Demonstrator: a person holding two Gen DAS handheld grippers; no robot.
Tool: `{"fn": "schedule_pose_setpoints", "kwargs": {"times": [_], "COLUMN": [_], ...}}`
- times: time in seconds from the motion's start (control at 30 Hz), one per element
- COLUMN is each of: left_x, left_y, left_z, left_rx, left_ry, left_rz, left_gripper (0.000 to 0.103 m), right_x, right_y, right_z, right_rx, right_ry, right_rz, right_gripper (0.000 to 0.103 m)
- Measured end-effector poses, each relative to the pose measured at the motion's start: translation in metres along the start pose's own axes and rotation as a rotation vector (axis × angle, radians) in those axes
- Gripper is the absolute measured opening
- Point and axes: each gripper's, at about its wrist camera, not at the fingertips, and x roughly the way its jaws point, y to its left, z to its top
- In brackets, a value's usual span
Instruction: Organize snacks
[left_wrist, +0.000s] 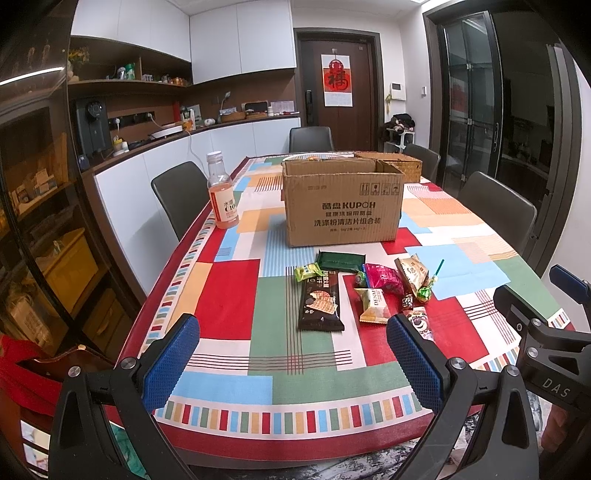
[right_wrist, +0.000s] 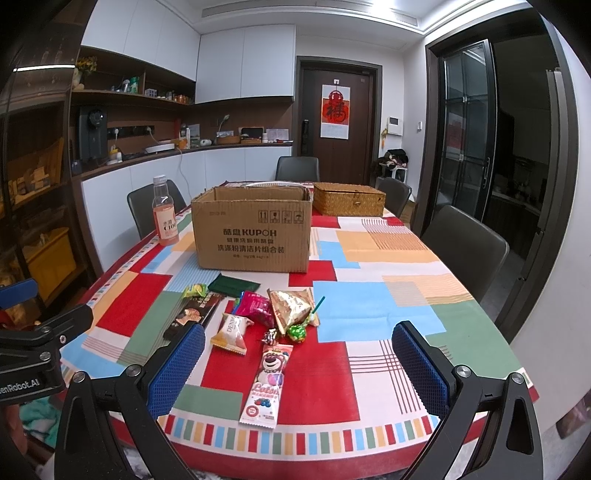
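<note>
Several snack packets lie in a loose group on the patchwork tablecloth in front of an open cardboard box (left_wrist: 343, 205) (right_wrist: 255, 230). Among them are a black biscuit bar (left_wrist: 320, 302) (right_wrist: 194, 314), a dark green packet (left_wrist: 340, 261) (right_wrist: 233, 286), a pink packet (left_wrist: 382, 277) (right_wrist: 255, 313), a beige packet (right_wrist: 293, 309), a small DENM pack (left_wrist: 373, 305) (right_wrist: 232, 334) and a Lotso bear candy pack (right_wrist: 266, 384). My left gripper (left_wrist: 293, 362) is open and empty above the near table edge. My right gripper (right_wrist: 299, 373) is open and empty, the Lotso pack lying between its fingers.
A pink drink bottle (left_wrist: 221, 192) (right_wrist: 165, 212) stands left of the box. A woven basket (right_wrist: 349, 199) sits behind the box at the right. Dark chairs (right_wrist: 467, 245) surround the table. A counter with shelves runs along the left wall.
</note>
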Motion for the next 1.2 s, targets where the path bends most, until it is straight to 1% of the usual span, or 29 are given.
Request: {"fn": "schedule_pose_setpoints", "kwargs": {"times": [0.2,0.37,0.47,0.53,0.6,0.67,0.7,0.8,0.83,0.87,0.93,1.0,1.17,1.2], "left_x": [0.01,0.022,0.031,0.035,0.041,0.051,0.057,0.071,0.077,0.083,0.092,0.103,0.129,0.135], "left_y": [0.0,-0.001,-0.002,-0.006,-0.01,-0.012,-0.014,-0.016,-0.016,-0.018,-0.021,-0.025,-0.036,-0.038], "left_z": [0.0,0.002,0.003,0.003,0.004,0.006,0.006,0.007,0.007,0.007,0.007,0.007,0.01,0.01], "left_rx": [-0.001,0.009,0.036,0.072,0.1,0.108,0.111,0.114,0.116,0.118,0.125,0.133,0.143,0.144], "left_ry": [0.03,0.059,0.05,0.019,0.02,0.044,0.06,0.082,0.091,0.099,0.114,0.132,0.17,0.179], "left_rz": [-0.007,-0.035,-0.054,-0.032,-0.042,-0.096,-0.113,-0.127,-0.136,-0.152,-0.182,-0.218,-0.278,-0.29], "left_gripper": [0.103,0.103,0.101,0.097,0.096,0.095,0.092,0.088,0.085,0.081,0.078,0.073,0.067,0.066], "right_x": [0.008,0.02,0.031,0.038,0.047,0.054,0.059,0.075,0.081,0.086,0.1,0.109,0.135,0.139], "right_y": [0.0,0.001,0.002,0.003,0.003,0.002,0.001,0.0,0.0,0.0,0.001,0.001,0.001,0.002], "right_z": [-0.005,-0.006,-0.006,-0.007,-0.006,-0.006,-0.006,-0.008,-0.009,-0.01,-0.013,-0.016,-0.027,-0.029], "right_rx": [-0.001,-0.005,-0.01,-0.012,-0.009,-0.004,0.002,0.01,0.011,0.011,0.015,0.019,0.04,0.042], "right_ry": [0.026,0.072,0.114,0.14,0.168,0.19,0.205,0.253,0.274,0.292,0.336,0.368,0.467,0.483], "right_rz": [0.004,0.021,0.038,0.043,0.046,0.051,0.055,0.069,0.076,0.083,0.104,0.116,0.152,0.159], "right_gripper": [0.102,0.102,0.102,0.102,0.102,0.099,0.098,0.094,0.092,0.089,0.084,0.081,0.065,0.064]}}
